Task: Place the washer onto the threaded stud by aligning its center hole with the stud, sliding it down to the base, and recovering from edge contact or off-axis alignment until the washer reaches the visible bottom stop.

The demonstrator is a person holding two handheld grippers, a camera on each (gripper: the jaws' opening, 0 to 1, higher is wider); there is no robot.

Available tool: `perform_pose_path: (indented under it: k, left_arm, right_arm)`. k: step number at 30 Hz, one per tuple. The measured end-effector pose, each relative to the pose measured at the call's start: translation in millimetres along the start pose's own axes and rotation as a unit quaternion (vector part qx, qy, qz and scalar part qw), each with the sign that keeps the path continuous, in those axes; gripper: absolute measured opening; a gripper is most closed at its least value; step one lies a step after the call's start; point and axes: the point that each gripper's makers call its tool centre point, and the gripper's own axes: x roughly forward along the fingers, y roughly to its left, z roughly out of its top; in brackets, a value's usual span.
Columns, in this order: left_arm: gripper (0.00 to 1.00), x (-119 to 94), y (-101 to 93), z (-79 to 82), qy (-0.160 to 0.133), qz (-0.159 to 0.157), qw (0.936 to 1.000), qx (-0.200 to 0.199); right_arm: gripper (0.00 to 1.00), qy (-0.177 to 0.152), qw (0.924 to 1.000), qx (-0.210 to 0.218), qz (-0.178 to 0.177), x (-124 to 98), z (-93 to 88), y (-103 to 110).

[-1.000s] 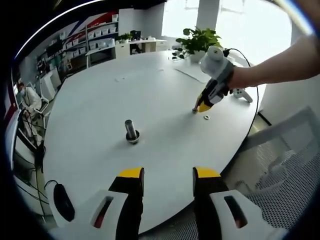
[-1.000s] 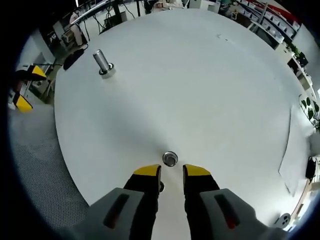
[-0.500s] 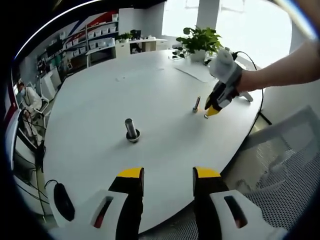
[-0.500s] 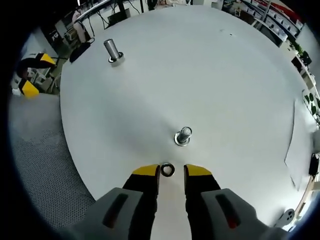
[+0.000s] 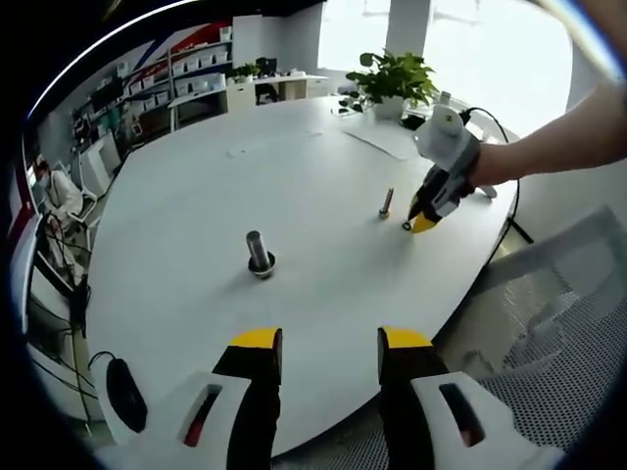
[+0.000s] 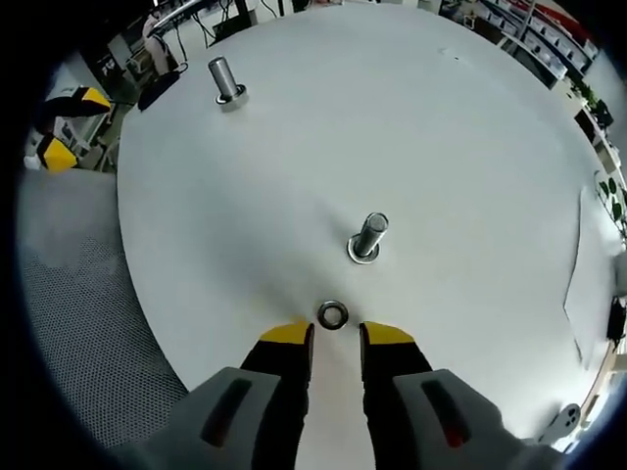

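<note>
A small metal washer (image 6: 332,314) lies flat on the white table (image 6: 441,157), just ahead of my right gripper (image 6: 335,335), which is open with nothing between its yellow tips. A short threaded stud (image 6: 369,235) stands beyond the washer, leaning in the picture. A thicker stud (image 6: 226,80) stands further off. In the left gripper view, the right gripper (image 5: 423,219) hovers low near the table's edge beside the short stud (image 5: 386,203). The thicker stud (image 5: 259,253) stands mid-table. My left gripper (image 5: 331,343) is open at the near edge, holding nothing.
A potted plant (image 5: 394,80) and a paper sheet (image 5: 382,142) sit at the far side. A black mouse (image 5: 124,396) lies at the near left. A mesh chair (image 5: 549,323) stands off the table's right. The left gripper's yellow tips (image 6: 61,127) appear off the table.
The right gripper moved from the short stud toward the table's edge, then drew back a little. The washer, between its tips half a second ago, now lies just ahead of them.
</note>
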Motion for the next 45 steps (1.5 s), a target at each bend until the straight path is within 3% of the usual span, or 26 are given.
perform_pose_path:
  k: [4, 22, 36, 45]
  left_arm:
    - [0.37, 0.2, -1.3, -0.3, 0.001, -0.002, 1.0000, 0.002]
    - [0.37, -0.3, 0.5, 1.0, -0.001, 0.003, 1.0000, 0.004]
    - [0.37, 0.1, 0.4, -0.5, 0.003, 0.003, 1.0000, 0.007]
    - [0.37, 0.1, 0.4, 0.4, 0.001, 0.003, 1.0000, 0.007]
  right_arm:
    - [0.20, -0.003, 0.9997, -0.022, -0.008, 0.5, 0.2, 0.6]
    - [0.21, -0.035, 0.9989, -0.031, 0.000, 2.0, 4.9, 2.2]
    - [0.15, -0.029, 0.9982, -0.052, 0.001, 2.7, 8.6, 3.0]
    - [0.15, 0.028, 0.9944, -0.101, -0.013, 5.2, 10.3, 5.3]
